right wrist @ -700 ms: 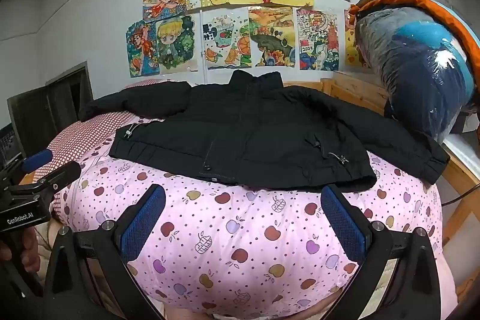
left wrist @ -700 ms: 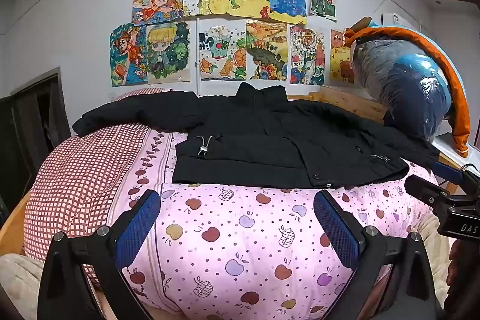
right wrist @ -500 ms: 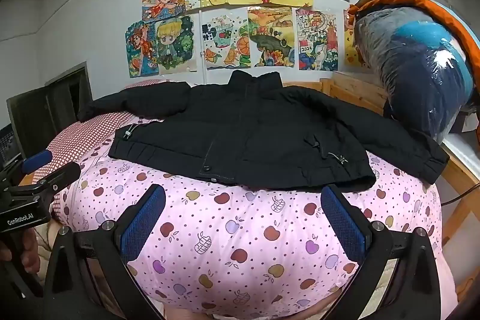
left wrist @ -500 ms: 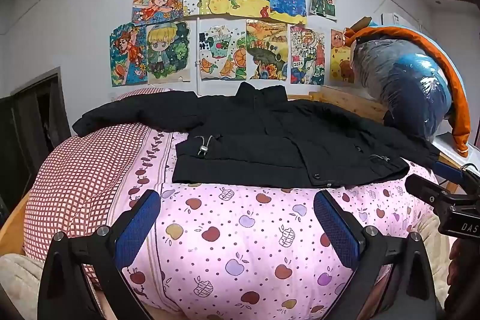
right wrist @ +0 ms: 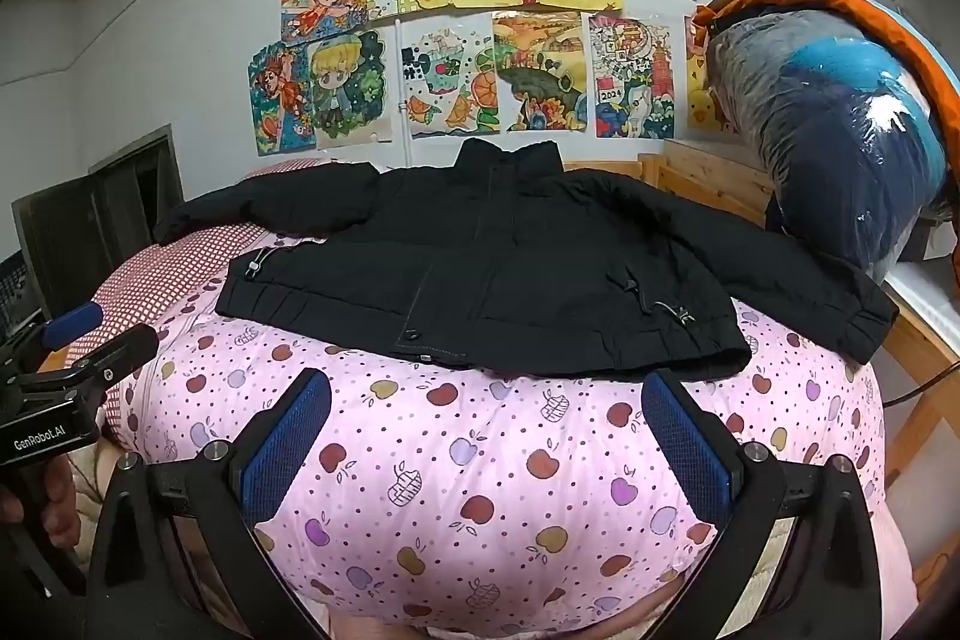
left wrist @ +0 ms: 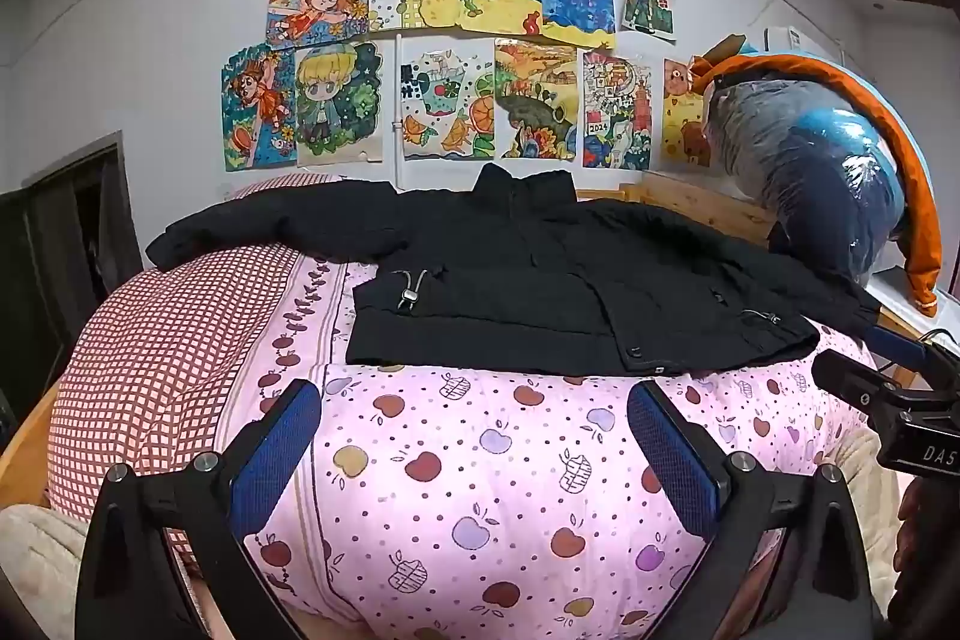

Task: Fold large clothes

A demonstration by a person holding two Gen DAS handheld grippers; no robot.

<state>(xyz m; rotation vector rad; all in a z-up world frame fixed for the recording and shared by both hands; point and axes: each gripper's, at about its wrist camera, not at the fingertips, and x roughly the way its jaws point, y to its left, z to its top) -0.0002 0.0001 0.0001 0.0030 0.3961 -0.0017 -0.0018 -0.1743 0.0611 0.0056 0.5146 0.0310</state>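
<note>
Pink quilt (left wrist: 480,460) under flat jacket (left wrist: 540,292)

In the left wrist view the right gripper (left wrist: 870,370) is cut off by the right edge, so its jaws' spread cannot be told. In the right wrist view the left gripper (right wrist: 90,346) runs off the left edge likewise. The black jacket (right wrist: 510,256) hides the quilt beneath it. The jacket's collar covers the lower edge of the wall drawings (left wrist: 480,70). The small label at the jacket's hem is too small to read.
</note>
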